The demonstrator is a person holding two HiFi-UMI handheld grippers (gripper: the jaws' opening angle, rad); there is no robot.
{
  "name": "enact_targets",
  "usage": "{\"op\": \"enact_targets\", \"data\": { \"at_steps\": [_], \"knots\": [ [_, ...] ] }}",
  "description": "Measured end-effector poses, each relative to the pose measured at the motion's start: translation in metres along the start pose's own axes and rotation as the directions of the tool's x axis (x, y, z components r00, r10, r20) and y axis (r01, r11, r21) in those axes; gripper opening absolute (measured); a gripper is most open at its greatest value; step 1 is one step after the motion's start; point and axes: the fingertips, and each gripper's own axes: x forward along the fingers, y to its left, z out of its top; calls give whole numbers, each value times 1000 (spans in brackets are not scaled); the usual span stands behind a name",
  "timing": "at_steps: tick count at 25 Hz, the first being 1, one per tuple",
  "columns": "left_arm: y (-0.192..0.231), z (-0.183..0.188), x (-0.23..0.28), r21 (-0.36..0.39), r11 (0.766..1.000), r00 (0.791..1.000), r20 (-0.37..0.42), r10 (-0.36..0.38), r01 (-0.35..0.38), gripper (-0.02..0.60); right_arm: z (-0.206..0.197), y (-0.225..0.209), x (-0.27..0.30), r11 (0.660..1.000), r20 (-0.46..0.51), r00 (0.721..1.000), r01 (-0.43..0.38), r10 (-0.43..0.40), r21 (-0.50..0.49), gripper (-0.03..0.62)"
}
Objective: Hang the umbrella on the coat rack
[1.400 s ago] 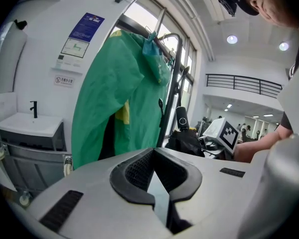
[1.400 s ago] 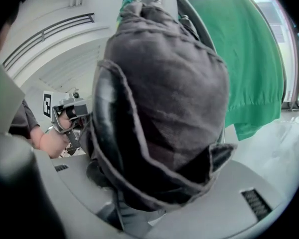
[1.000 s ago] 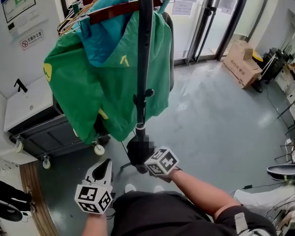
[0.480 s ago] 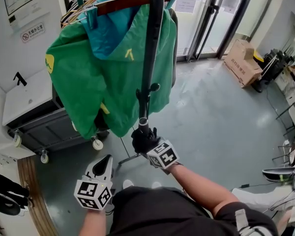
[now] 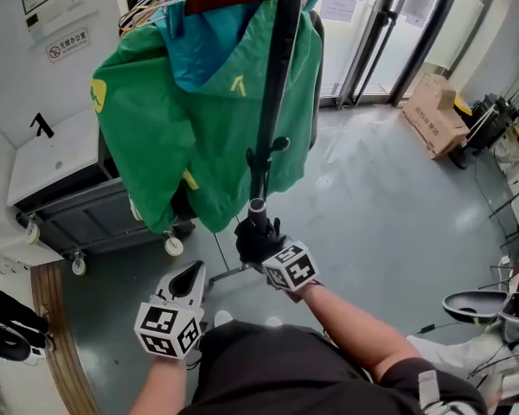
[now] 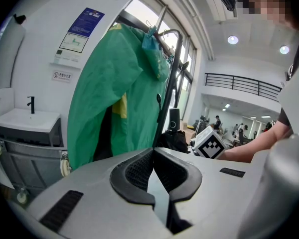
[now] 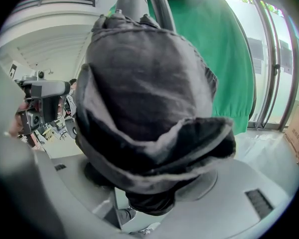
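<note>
We see the folded black umbrella (image 5: 254, 236) standing handle-up against the upright of the coat rack (image 5: 277, 76), just below a knob. We cannot tell whether anything hooks it there. The right gripper (image 5: 270, 251) sits at the umbrella's 5 o'clock. Its jaws have just been opening and now stand wide, with the fabric bundle lying between them unpinched. The left gripper (image 5: 193, 273), at 8 o'clock from the right one, is closed on nothing. A green jacket (image 5: 156, 119) hangs at 11 o'clock from the umbrella.

We have turned the right gripper (image 5: 266, 251) slightly at the umbrella (image 5: 253, 234). Its jaws have just been opening, with the folded cloth between them. In our head view the coat rack (image 5: 281, 59) now sits further right.
</note>
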Motion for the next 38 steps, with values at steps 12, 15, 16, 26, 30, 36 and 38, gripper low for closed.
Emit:
{"op": "enact_targets", "data": {
  "at_steps": [12, 15, 16, 26, 30, 36, 38],
  "knots": [
    [-13, -1, 4, 0, 999, 999, 5, 39, -39, 15, -6, 4, -28, 997, 42, 997, -71, 70, 21, 284],
    [-21, 2, 5, 7, 999, 999, 8, 46, -46, 15, -8, 3, -35, 997, 52, 996, -77, 76, 23, 285],
    [-24, 2, 6, 8, 999, 999, 8, 46, -47, 15, -9, 2, -37, 996, 57, 995, -82, 80, 23, 287],
    [-53, -6, 8, 9, 997, 997, 4, 74, -74, 15, -11, -6, -64, 994, 122, 988, -103, 99, 21, 291],
    [-65, -10, 7, 13, 997, 997, 1, 81, -81, 15, -11, -13, -87, 996, 160, 984, -86, 79, 36, 291],
    [-85, -9, 9, 18, 997, 997, 24, 70, -71, 15, 2, -8, -135, 995, 293, 952, -98, 88, 18, 209],
    [-92, -9, 12, 17, 998, 998, 32, 62, -62, 15, 6, -10, -153, 997, 346, 936, -72, 68, 0, 89]
  ]
}}
